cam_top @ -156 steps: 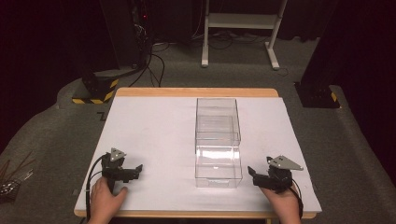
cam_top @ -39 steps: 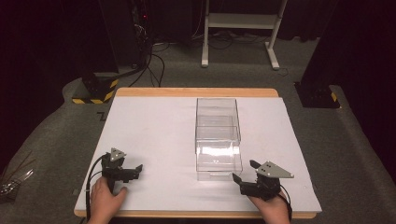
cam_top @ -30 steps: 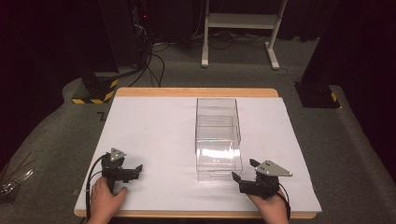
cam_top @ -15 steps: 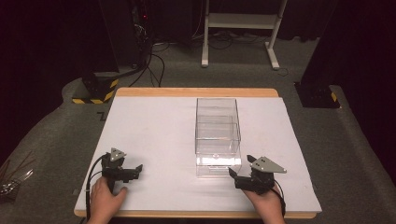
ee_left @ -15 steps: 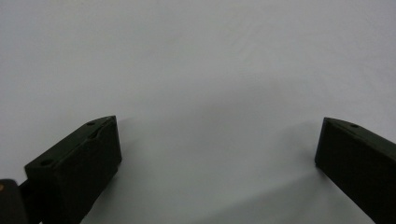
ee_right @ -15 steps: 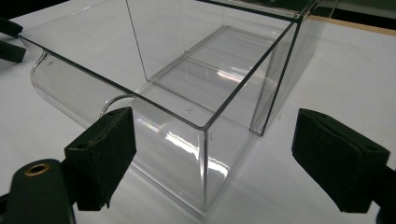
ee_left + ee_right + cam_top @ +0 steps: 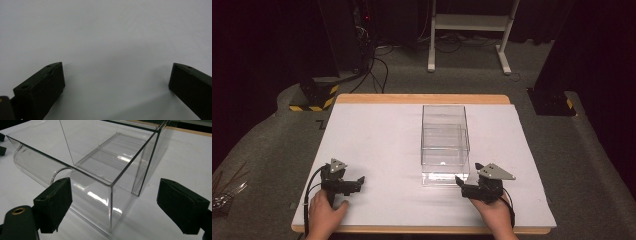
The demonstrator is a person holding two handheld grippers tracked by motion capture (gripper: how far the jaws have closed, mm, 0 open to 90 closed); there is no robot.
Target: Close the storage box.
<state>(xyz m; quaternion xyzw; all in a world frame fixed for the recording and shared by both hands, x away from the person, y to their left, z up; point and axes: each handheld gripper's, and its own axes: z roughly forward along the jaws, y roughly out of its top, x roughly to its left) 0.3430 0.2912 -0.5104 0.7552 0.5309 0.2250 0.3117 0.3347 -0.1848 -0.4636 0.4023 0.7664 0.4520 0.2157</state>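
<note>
A clear plastic box [image 7: 445, 145] stands on the white table [image 7: 377, 135], right of centre, with a clear drawer part sticking out of its near end. In the right gripper view the box's rounded near front [image 7: 37, 167] has a half-round finger notch. My right gripper [image 7: 467, 175] is open at the box's near right corner, and in its own view that corner [image 7: 111, 186] sits between the jaws of the right gripper [image 7: 113, 202]. My left gripper [image 7: 354, 180] is open at the near left. In its own view the left gripper [image 7: 116, 82] has bare table between its jaws.
Beyond the table's far wooden edge [image 7: 422, 98] lie black cables [image 7: 377, 65], a white desk frame [image 7: 469, 22], a yellow-and-black striped base [image 7: 312, 97] and a black stand foot [image 7: 552, 102]. Thin metal pieces [image 7: 224, 192] lie on the floor at the left.
My right gripper has moved left and a little forward, up to the box's near right corner. The box's near end now reaches less far toward me. The left gripper has stayed still.
</note>
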